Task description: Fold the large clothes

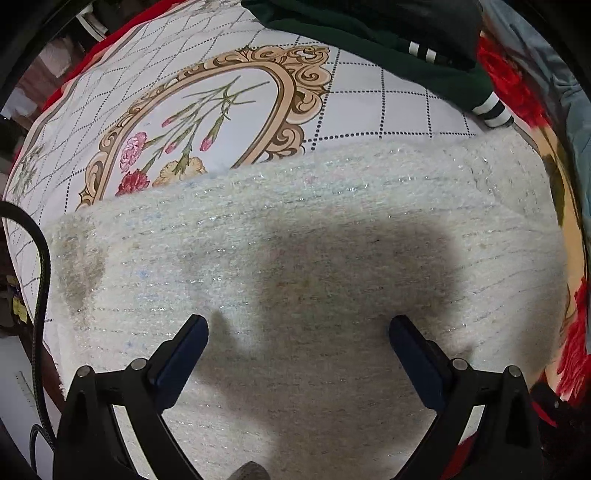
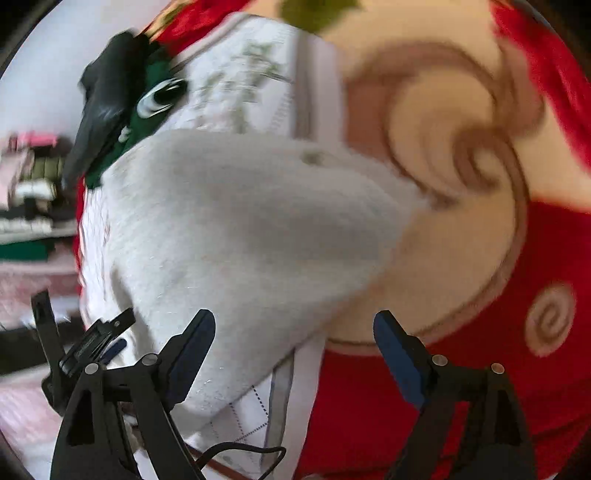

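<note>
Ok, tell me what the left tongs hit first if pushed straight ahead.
The white knit: the open left tongs point straight at it, nothing between. How near is unclear.

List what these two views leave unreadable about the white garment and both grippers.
- White fuzzy garment: its near edge is cut off by the left wrist frame, and the gripper's shadow darkens its middle.
- Same garment in the right wrist view: motion blur hides its folds and edges.
- Left gripper: small and blurred at the right view's margin.
- Dark green garment: cut off by the top edge.

Fuzzy knit sweater (image 1: 295, 236) with glinting threads, matt.
</note>
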A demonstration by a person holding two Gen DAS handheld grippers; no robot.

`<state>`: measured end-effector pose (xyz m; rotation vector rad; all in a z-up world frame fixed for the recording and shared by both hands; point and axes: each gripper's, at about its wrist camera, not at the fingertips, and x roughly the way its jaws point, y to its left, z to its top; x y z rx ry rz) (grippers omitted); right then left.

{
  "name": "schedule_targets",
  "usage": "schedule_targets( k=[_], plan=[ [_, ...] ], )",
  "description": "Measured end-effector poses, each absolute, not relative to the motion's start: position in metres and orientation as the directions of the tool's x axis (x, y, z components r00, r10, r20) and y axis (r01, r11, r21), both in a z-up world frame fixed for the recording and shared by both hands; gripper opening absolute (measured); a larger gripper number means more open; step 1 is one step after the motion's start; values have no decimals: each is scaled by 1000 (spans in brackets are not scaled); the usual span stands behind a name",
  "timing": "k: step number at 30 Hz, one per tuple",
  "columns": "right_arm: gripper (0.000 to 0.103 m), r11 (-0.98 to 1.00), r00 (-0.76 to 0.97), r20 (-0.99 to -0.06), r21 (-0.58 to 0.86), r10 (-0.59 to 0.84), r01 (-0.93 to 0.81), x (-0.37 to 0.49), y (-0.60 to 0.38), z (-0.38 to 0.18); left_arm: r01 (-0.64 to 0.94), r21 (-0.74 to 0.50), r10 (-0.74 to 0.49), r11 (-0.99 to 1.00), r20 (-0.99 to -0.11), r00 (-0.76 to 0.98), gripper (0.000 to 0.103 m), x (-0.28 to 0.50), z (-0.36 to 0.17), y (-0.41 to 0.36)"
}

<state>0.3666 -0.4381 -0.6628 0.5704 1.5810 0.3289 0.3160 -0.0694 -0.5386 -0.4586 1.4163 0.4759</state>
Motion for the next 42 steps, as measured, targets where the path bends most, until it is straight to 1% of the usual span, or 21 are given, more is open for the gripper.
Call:
schedule_targets(
  k=[2,3,4,5,7,9,10,11,15,18,20,23,25,28,32,35,38,42],
  plan=[
    [86,780,19,-798,593,602,200,361,-442,-680,-561,-6,44,827,-996,76,101,316,-546,-71],
    [84,757,28,-779,616,626,217,360,-435,-690,-563,-6,42,826,-996,73,103,316,-550,-71],
    [75,739,38,-765,633,643,232,359,-426,-698,-563,-6,42,827,-996,73,103,316,-552,-71],
    [72,718,53,-749,650,660,250,362,-425,-707,-561,-8,40,828,-996,74,103,316,-552,-71],
    [72,653,117,-704,698,700,295,366,-426,-715,-555,-6,40,832,-997,70,103,317,-553,-72],
    [58,588,191,-653,750,733,304,369,-431,-708,-546,4,47,838,-997,65,103,319,-551,-73],
    [55,568,212,-634,767,744,299,369,-430,-703,-544,6,48,839,-997,63,103,321,-551,-74],
    [50,527,242,-589,803,771,279,368,-429,-696,-544,9,49,839,-997,61,103,322,-550,-74],
    [50,515,233,-553,832,800,205,369,-416,-687,-545,5,43,838,-997,57,103,323,-551,-76],
    [52,470,195,-521,845,831,255,378,-416,-712,-538,3,41,843,-998,58,103,327,-551,-73],
    [53,432,178,-481,865,858,255,387,-406,-723,-536,1,40,844,-997,61,103,329,-552,-73],
    [53,453,159,-481,873,862,181,396,-391,-709,-533,1,41,846,-997,63,103,329,-556,-70],
    [53,511,157,-519,855,840,93,392,-384,-682,-531,-1,39,847,-997,64,103,330,-557,-68],
    [53,578,168,-572,816,803,20,379,-381,-645,-524,5,46,852,-997,67,103,329,-560,-67],
    [53,638,175,-632,770,755,29,358,-389,-620,-523,8,45,852,-997,60,103,329,-560,-65],
    [53,667,168,-664,744,728,51,351,-399,-616,-520,8,44,854,-997,57,103,331,-560,-65],
    [53,665,142,-670,742,729,83,339,-404,-619,-516,6,42,857,-997,58,103,332,-559,-66],
    [53,659,61,-667,744,742,110,333,-400,-647,-521,3,39,853,-998,58,103,332,-561,-65]
  ],
)
